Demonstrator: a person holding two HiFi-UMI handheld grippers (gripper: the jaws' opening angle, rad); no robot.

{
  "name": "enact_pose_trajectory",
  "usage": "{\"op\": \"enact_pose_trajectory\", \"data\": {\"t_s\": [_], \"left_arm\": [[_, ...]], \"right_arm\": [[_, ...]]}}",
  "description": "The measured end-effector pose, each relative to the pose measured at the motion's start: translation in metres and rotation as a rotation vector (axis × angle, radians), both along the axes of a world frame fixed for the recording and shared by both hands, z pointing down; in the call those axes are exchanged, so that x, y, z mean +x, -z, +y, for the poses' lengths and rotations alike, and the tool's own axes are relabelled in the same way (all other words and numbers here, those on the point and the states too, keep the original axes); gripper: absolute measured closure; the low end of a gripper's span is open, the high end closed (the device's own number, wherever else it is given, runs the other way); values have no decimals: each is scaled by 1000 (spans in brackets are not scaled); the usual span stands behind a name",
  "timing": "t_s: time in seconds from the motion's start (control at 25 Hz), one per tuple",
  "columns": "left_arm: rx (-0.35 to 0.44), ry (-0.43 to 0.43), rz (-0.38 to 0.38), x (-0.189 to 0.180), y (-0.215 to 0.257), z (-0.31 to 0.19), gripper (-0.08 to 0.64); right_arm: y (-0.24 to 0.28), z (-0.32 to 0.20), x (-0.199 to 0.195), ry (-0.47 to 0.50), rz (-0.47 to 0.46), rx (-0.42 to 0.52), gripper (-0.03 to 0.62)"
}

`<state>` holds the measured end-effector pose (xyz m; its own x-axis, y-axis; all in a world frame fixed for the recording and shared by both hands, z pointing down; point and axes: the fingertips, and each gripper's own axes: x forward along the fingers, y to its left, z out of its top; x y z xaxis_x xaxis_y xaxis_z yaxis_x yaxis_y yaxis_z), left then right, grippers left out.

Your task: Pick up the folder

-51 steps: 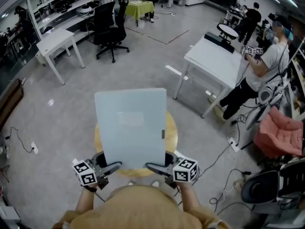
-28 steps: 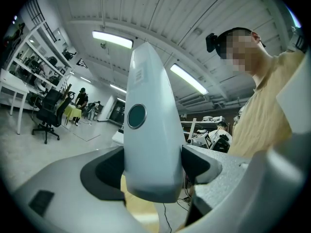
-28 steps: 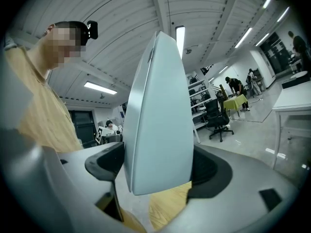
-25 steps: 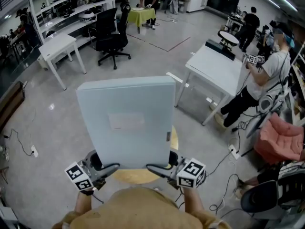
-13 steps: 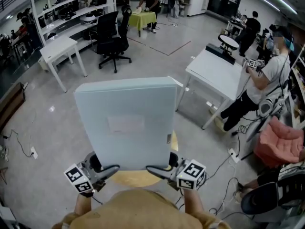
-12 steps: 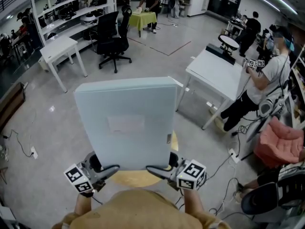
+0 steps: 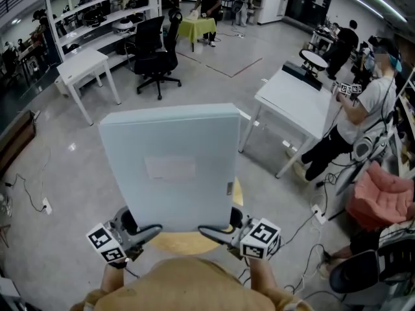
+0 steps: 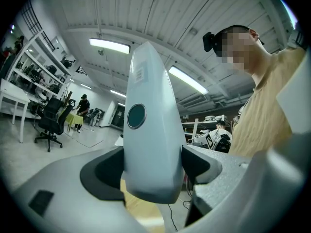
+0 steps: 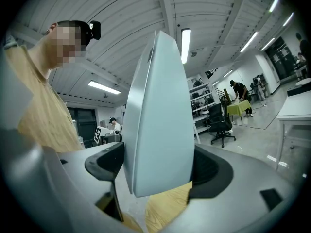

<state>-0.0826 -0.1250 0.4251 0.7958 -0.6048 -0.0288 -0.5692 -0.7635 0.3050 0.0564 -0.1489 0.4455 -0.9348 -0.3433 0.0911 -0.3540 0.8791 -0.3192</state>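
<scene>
Lifted higher than before, the folder (image 7: 170,164) stands above the bench (image 7: 186,240); our left tongs (image 7: 146,230) and right tongs (image 7: 214,230) clamp its lower edge, so we keep both level.

Folder (image 7: 170,141) hides most of round table (image 7: 185,240); label (image 7: 170,168) print unreadable.

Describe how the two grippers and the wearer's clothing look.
The left gripper and right gripper match: smooth light-grey bodies with curved jaws lined in black. Each carries a white cube printed with black square markers. The person wears a tan shirt.
</scene>
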Motion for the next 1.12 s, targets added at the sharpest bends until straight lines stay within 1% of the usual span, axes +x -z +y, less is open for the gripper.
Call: {"op": "enact_pose_trajectory", "data": {"t_s": [0.32, 0.48, 0.64, 0.88, 1.12], "left_arm": [[-3, 3, 1, -1, 2, 9, 201], [-6, 0, -9, 3, 0, 14, 201], [-9, -4, -15, -2, -3, 25, 201], [-9, -4, -23, 8, -1, 24, 201], [-12, -5, -26, 6, 0, 35, 201]], "right_arm": [[4, 9, -1, 1, 3, 7, 216], [1, 15, 2, 0, 12, 7, 216], [-2, 27, -3, -4, 20, 13, 216], [-2, 26, 7, -8, 10, 9, 216], [-2, 37, 6, -10, 1, 6, 216]]}}
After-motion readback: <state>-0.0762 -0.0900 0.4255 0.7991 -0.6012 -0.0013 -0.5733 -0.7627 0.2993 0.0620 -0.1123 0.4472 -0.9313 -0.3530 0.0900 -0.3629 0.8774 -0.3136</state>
